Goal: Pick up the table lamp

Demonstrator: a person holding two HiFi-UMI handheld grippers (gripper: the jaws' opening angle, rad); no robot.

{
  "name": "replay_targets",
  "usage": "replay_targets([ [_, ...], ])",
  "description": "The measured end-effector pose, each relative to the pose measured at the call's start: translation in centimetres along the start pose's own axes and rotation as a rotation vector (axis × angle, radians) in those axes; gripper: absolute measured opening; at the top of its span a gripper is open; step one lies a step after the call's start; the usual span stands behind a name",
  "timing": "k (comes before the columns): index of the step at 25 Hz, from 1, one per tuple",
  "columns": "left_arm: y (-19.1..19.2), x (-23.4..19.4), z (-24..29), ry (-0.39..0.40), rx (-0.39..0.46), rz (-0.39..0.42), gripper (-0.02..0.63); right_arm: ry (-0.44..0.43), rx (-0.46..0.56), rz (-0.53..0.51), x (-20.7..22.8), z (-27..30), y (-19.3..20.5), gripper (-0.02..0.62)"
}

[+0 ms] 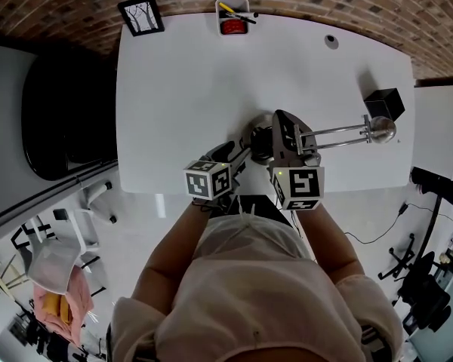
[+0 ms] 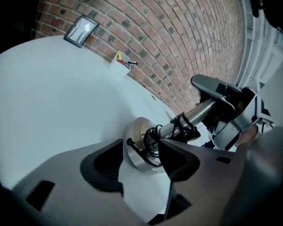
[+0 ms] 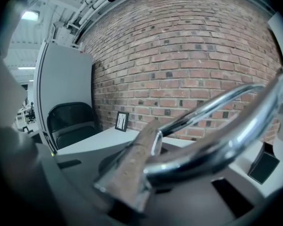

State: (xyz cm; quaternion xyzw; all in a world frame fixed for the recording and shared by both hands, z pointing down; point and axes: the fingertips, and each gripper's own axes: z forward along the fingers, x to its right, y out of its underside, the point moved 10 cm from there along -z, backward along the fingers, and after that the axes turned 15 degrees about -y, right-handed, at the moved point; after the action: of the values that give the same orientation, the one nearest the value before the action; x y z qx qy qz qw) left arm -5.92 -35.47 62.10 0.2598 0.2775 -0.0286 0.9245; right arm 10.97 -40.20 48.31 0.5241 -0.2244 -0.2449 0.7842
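The table lamp, all chrome, stretches across the near part of the white table point(image 1: 181, 89), its twin rods point(image 1: 340, 132) running right to the round head point(image 1: 381, 130). Its disc base point(image 2: 139, 145), with black cable coiled at the stem, stands tipped toward my left gripper. My left gripper point(image 2: 141, 161) is open, its two fingers on either side of the base's lower rim without touching it. My right gripper point(image 1: 296, 138) is shut on the lamp's rods point(image 3: 217, 149), beside a dull flat bar point(image 3: 132, 168) of the lamp.
A framed picture point(image 1: 141, 15) and a white pen holder point(image 1: 232, 17) stand at the table's far edge by the brick wall. A black cube point(image 1: 385, 104) sits just beyond the lamp head. A black chair point(image 1: 60, 119) stands left of the table.
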Motion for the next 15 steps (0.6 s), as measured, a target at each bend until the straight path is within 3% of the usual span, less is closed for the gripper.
replay_targets([
  [7,0.7,0.1,1.6,0.027,-0.049,-0.026,0.242,-0.028,0.02,0.021,-0.1,-1.0,-1.4,0.025],
  [12,1.0,0.9,2.5,0.24,-0.117,-0.258,0.24,-0.026,0.057,0.02,0.1,-2.0,-2.8,0.025],
  [15,0.6,1.7,2.6,0.285,-0.104,-0.291,0.19,-0.039,0.049,-0.01,0.3,-2.5,-3.7,0.025],
])
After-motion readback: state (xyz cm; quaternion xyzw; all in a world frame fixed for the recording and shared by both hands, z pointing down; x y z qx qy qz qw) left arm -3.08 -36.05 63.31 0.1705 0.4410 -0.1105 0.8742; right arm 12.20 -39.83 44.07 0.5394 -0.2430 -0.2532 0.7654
